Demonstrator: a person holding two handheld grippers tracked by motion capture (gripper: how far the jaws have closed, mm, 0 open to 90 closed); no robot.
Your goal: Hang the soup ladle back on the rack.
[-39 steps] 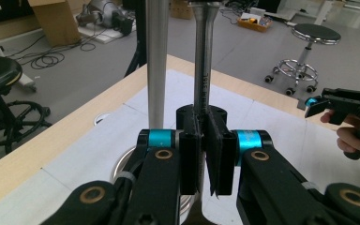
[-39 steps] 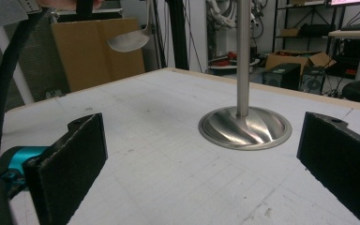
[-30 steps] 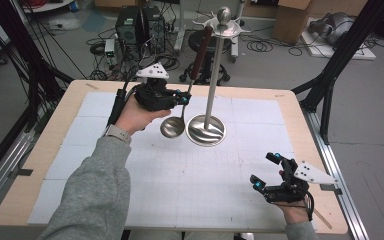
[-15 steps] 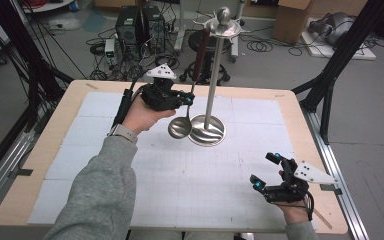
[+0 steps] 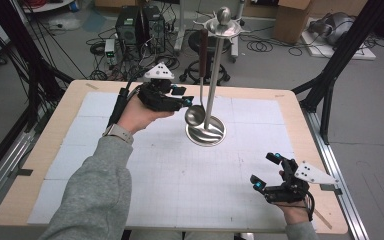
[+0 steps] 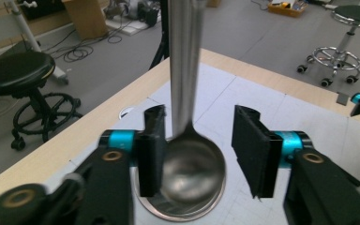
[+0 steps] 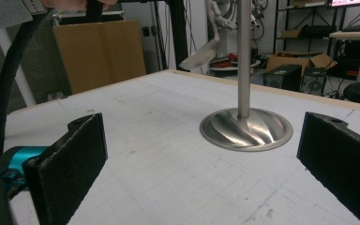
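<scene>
Hanging from the stand's top ring, the ladle [image 5: 196,112] is polished steel with a dark handle and a round, mirror-bright bowl. Your left gripper [image 5: 186,102] sits at about 11 o'clock on the bench, its jaws spread wide. In the left gripper view the bowl [image 6: 192,164] lies between the two black, ribbed pads, close against one of them and clear of the other, so nothing is clamped.

Beside the ladle, the stand [image 5: 209,75] is a slim, shiny metal pole ending in a ball knob. Its round base [image 7: 246,129] is a shallow steel dish with swirled, fluted ridges that catch the light.

Your right gripper [image 5: 270,172] rests at about 5 o'clock near the bench's front edge, well apart from the stand, with its jaws wide open and holding nothing. Its blocky pads look matte and slightly grainy in the right gripper view.

Your bench [image 5: 45,140] has a pale wood rim around a white mat marked with a faint grid, lightly scuffed. Around it you have a grey floor with loose cables, cardboard boxes, a black stool on castors and black frame posts.
</scene>
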